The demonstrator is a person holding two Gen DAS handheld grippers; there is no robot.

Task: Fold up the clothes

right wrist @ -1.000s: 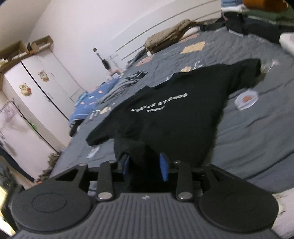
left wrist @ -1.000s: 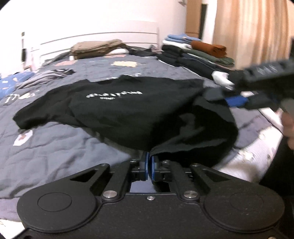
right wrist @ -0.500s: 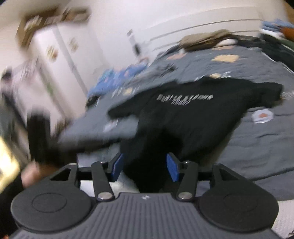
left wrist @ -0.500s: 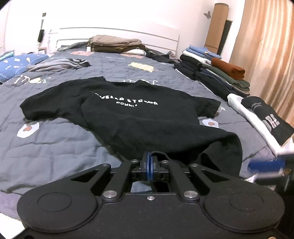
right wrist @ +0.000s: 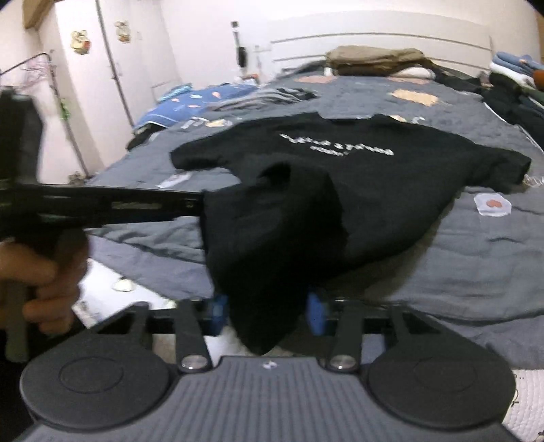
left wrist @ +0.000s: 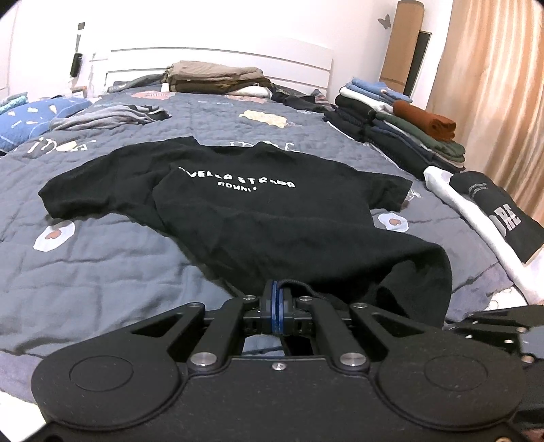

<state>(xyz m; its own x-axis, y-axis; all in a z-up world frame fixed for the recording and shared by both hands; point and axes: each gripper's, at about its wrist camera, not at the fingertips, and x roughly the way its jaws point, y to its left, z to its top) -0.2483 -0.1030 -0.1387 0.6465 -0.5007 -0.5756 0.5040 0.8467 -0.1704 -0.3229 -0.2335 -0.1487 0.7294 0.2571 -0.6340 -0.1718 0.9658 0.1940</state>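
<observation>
Black T-shirt (left wrist: 258, 217) lies chest-up on the grey bed (left wrist: 102, 265) — the left gripper (left wrist: 276, 299) has its jaws pinched tight on the hem, while the right gripper (right wrist: 268, 314) jaws are closing around a hanging corner.

Soft, even indoor light fills the room; pale walls (left wrist: 204, 30) look washed out. The left wrist view is sharp. The right wrist view is motion-blurred, worst left of the hand-held gripper (right wrist: 268, 312), where a hand (right wrist: 40, 282) smears. Fisheye bending curves the edges, corners vignetted black.
</observation>
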